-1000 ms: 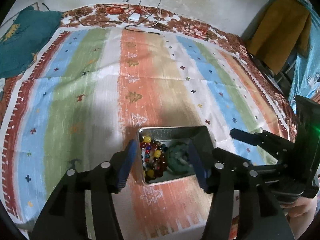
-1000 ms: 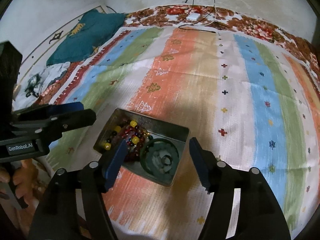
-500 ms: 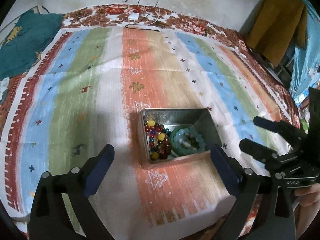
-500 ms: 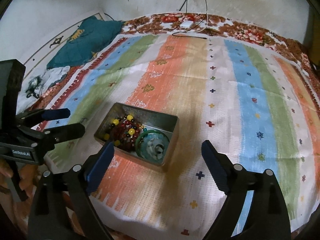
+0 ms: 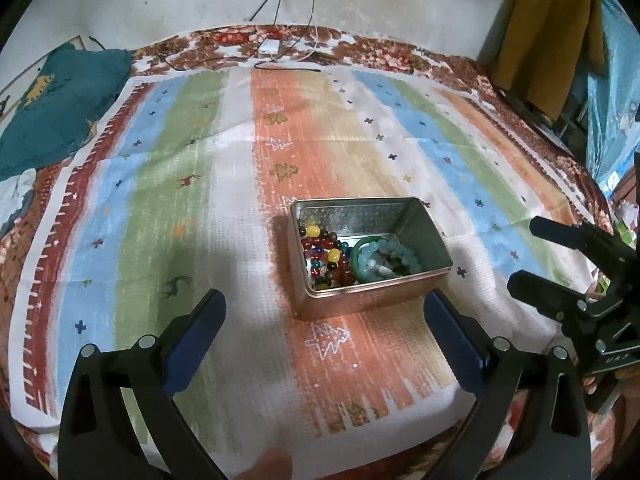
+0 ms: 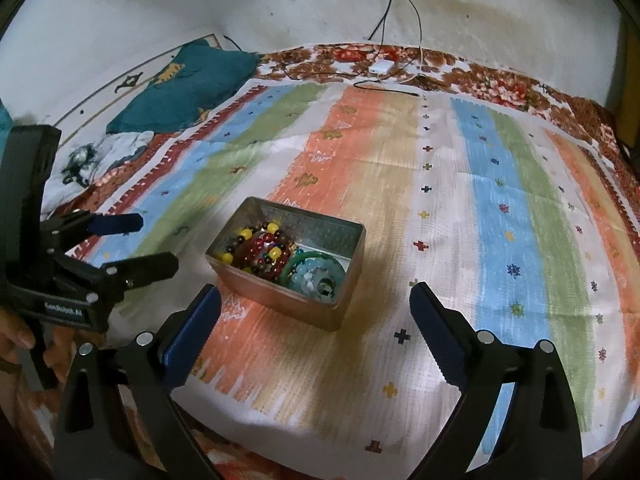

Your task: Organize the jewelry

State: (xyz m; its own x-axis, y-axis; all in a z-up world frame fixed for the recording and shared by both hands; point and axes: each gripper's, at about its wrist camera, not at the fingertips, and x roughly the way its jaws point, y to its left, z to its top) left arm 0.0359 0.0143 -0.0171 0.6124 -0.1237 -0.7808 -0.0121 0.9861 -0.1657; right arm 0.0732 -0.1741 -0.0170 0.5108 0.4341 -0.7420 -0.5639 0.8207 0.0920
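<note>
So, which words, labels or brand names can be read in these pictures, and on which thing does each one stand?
"GenRobot.AI": white letters on the black body of the left gripper, seen in the right wrist view.
White letters on the body of the right gripper, in the left wrist view: upside down and too blurred to read.
Metal tin, striped cloth: no text, only small tree, deer and cross figures on the cloth.

left hand-held gripper (image 5: 324, 320) tilts downward, jaws spread wide with nothing between; right hand-held gripper (image 6: 314, 312) likewise, jaws opening, a hand (image 6: 16, 336) gripping the left one.
</note>
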